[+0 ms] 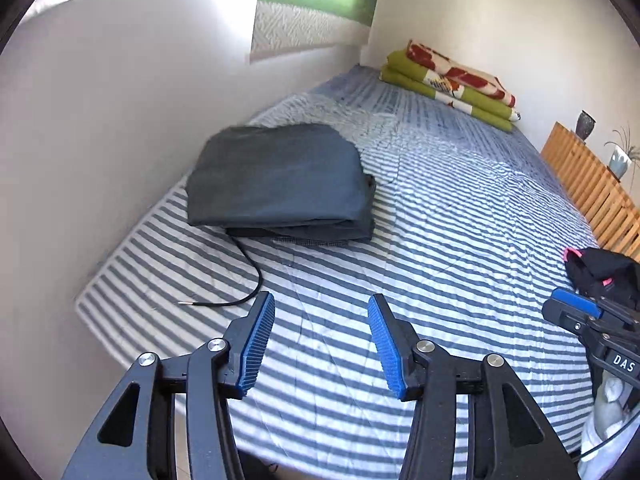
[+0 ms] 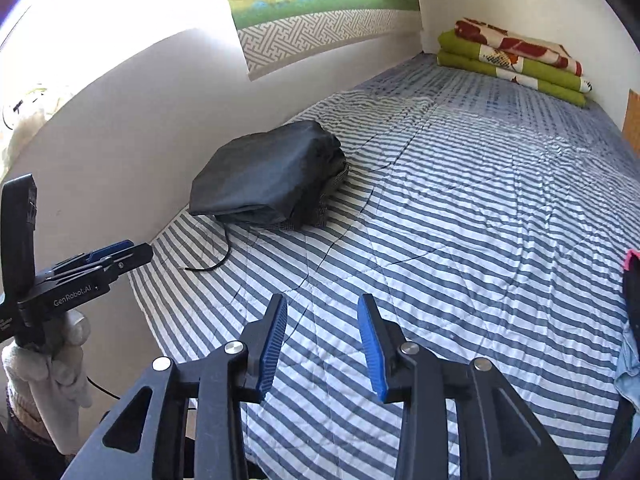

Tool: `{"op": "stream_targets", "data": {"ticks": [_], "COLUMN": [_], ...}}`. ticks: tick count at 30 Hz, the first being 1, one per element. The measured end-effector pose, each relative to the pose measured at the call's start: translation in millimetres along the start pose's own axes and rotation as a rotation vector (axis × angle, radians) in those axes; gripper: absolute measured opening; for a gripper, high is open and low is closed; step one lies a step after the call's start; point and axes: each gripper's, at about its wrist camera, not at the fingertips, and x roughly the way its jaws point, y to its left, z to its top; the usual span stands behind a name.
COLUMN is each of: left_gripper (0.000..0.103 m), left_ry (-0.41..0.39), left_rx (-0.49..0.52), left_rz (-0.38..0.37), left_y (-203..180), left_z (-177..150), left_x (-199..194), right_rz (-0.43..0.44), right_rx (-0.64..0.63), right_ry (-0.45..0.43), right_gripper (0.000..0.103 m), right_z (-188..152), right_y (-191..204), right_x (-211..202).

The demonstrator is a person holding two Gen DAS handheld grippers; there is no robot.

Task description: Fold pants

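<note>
Left wrist: our left fingers (image 1: 321,344) hang parted and empty over the bed (image 1: 460,208); folded pants (image 1: 280,184) lie ahead-left. Right wrist: our right fingers (image 2: 322,346) stand narrower, empty. Fold looks finished; next, likely fetching the clothes (image 1: 604,272) to the right.

Open bed ahead — clutter only at the edges

Striped bed (image 1: 440,220) lies bare through the middle; folded dark pants (image 1: 280,184) and their trailing cord (image 1: 248,276) sit against the left wall (image 1: 100,140), folded blankets (image 1: 452,80) fill the far corner, a black garment (image 1: 600,272) crowds the right edge — slatted wooden rail (image 1: 592,184) beyond.
</note>
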Motion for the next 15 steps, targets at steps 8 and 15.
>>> {"op": "stream_targets", "data": {"ticks": [8,15], "left_gripper": [0.069,0.074], "left_ry": [-0.093,-0.111], "left_rx": [0.044,0.031], "left_rz": [0.036,-0.009], "left_y": [-67,-109], "left_z": [-48,-100], "left_x": [-111,-175], "right_rz": [-0.056,-0.123], "right_rx": [-0.039,-0.031], "right_ry": [-0.068,-0.118], "right_gripper": [0.043,0.049], "right_z": [-52,-102], "right_y": [6,2], "right_x": [-85,-146]}}
